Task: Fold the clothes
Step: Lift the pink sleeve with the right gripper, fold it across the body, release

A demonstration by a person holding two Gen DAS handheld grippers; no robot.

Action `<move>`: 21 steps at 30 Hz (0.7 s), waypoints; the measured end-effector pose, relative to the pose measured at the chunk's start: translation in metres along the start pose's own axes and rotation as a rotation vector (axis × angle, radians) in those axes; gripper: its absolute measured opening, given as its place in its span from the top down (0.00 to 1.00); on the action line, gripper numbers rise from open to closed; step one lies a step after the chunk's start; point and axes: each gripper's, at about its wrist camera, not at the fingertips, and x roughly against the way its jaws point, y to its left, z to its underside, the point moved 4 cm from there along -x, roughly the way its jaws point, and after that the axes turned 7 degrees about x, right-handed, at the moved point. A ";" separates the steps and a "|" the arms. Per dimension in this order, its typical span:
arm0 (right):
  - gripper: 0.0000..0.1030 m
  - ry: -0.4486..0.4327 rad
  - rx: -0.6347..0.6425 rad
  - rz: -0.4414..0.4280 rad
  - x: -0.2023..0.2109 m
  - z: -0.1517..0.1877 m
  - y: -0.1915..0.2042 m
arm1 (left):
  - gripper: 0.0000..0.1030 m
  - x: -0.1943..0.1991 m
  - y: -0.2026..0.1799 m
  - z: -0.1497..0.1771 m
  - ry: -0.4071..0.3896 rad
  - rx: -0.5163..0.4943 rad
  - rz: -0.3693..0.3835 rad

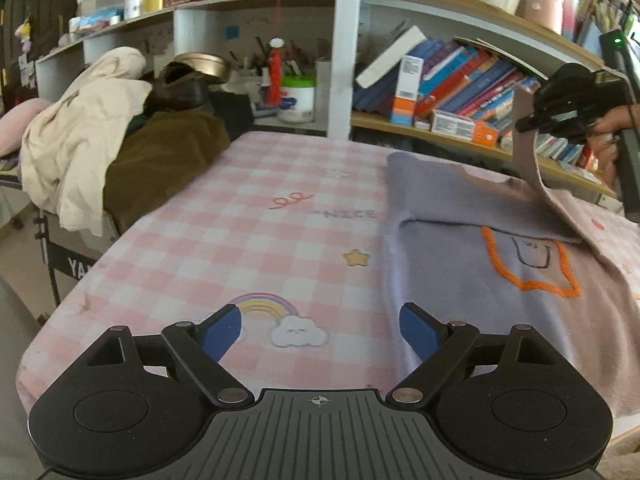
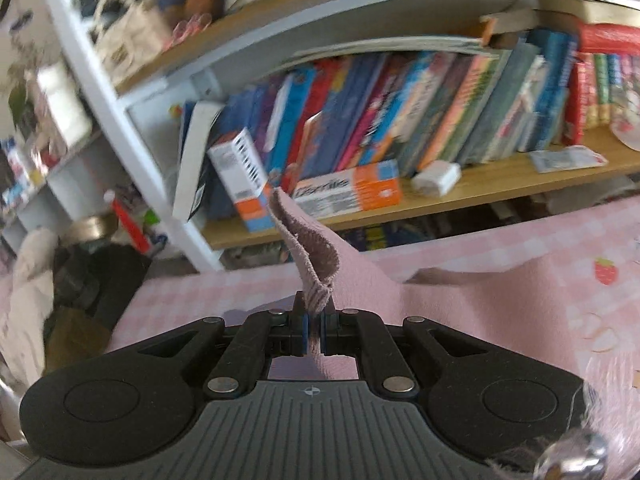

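- Where a pink-and-white checked cloth (image 1: 248, 240) with rainbow, star and cloud prints covers the work surface, lies a pale lilac garment with an orange stitched outline (image 1: 500, 248), spread on its right half.
- Right gripper (image 2: 314, 330) clenched on the ribbed hem of the garment, lifting that edge above the surface.
- Left gripper (image 1: 320, 332) spread wide, holding nothing, over the checked cloth.
- Behind: white shelving with wooden boards (image 1: 460, 136), rows of books (image 2: 420, 120), piled cream and brown clothes (image 1: 100, 148) at left.

Bare pink checked counter (image 1: 240, 240) lies open left of the lilac garment (image 1: 460, 280); heaped clothes (image 1: 100, 152) and bookshelves (image 1: 460, 120) hem its far edges.
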 end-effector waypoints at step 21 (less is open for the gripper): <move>0.49 0.118 0.069 -0.023 -0.016 0.036 0.035 | 0.14 -0.005 0.008 -0.004 0.004 -0.028 0.060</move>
